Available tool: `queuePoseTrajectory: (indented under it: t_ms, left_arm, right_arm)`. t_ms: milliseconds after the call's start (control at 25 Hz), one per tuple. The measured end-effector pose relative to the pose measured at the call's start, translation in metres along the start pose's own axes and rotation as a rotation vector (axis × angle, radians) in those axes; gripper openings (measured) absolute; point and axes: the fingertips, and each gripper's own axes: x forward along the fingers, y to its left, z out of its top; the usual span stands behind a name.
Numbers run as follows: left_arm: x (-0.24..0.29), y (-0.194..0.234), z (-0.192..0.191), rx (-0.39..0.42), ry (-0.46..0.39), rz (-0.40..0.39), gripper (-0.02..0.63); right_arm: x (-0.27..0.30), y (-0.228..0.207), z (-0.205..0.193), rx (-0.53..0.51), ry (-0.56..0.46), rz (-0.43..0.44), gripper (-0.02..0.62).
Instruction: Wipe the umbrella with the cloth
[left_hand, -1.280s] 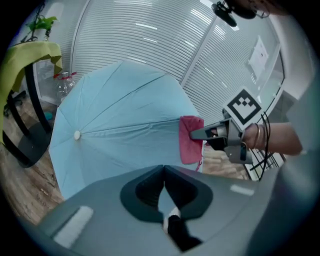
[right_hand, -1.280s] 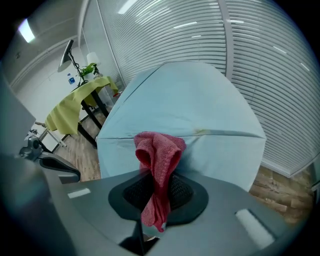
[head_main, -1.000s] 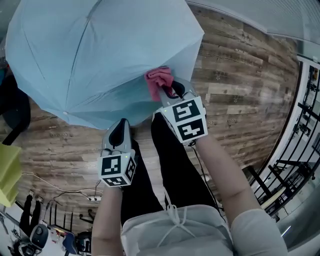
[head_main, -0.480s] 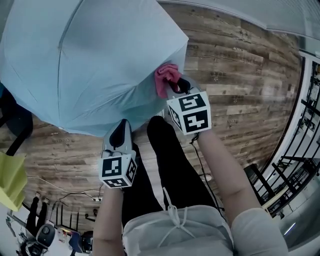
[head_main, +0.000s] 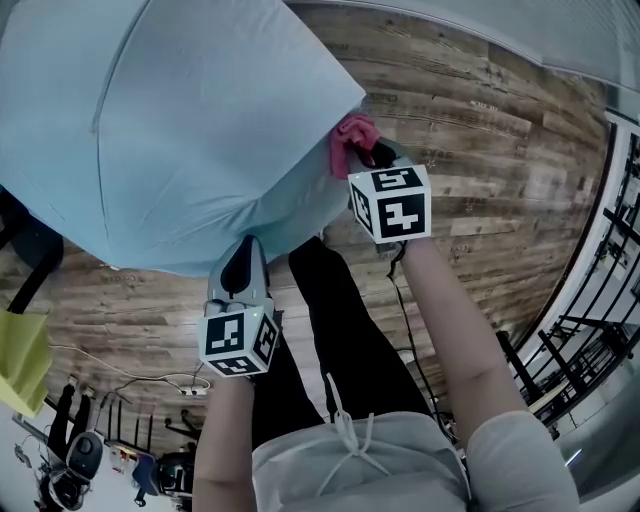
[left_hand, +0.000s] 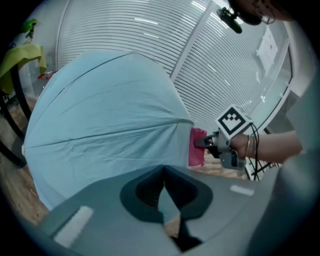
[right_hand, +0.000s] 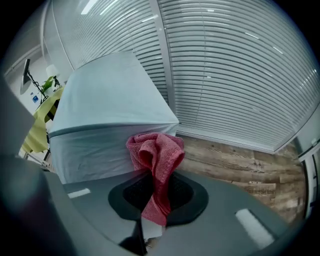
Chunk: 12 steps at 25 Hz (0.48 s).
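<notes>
An open light-blue umbrella (head_main: 170, 120) fills the upper left of the head view, lying on its side. My right gripper (head_main: 372, 155) is shut on a bunched pink cloth (head_main: 352, 140), which presses against the canopy's right rim. In the right gripper view the cloth (right_hand: 156, 150) sticks up from the shut jaws (right_hand: 157, 192) against the umbrella (right_hand: 110, 100). My left gripper (head_main: 238, 258) is shut at the canopy's lower rim, with a sliver of blue fabric pinched between its jaws (left_hand: 164, 200). From there the umbrella (left_hand: 105, 115), cloth (left_hand: 196, 147) and right gripper (left_hand: 206, 143) show ahead.
Wood-plank floor (head_main: 480, 150) lies under everything, with white blinds (right_hand: 230, 75) behind. The person's dark legs (head_main: 340, 330) stand below the grippers. A yellow-green fabric (head_main: 20, 350) hangs at the left, a metal rack (head_main: 600, 300) stands at the right, and cables (head_main: 150, 385) lie on the floor.
The right gripper has carried the cloth right and up along the umbrella's rim. The canopy has shifted left in the head view. The left gripper has stayed in place.
</notes>
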Motion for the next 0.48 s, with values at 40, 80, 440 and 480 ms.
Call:
queuePoseTrajectory:
  t_ms: [40,80,440,480]
  left_arm:
    - [0.002,-0.003,0.000,-0.006,0.001,-0.002,0.008]
    - [0.003,-0.006,-0.001,-0.009,0.004,-0.005,0.008]
    - [0.001,-0.027,-0.017,0.007,0.049,-0.045,0.008]
    - [-0.001,-0.029,-0.018,0.014,0.049,-0.055,0.008]
  right_arm:
    - [0.001,-0.005,0.001,0.000,0.005,-0.007,0.058]
    - [0.002,-0.010,0.001,-0.001,0.008,-0.015,0.058]
    - [-0.019,-0.036,-0.009,0.054,0.015,-0.096,0.057]
    - [-0.025,-0.035,-0.010,0.061,0.009,-0.103,0.057]
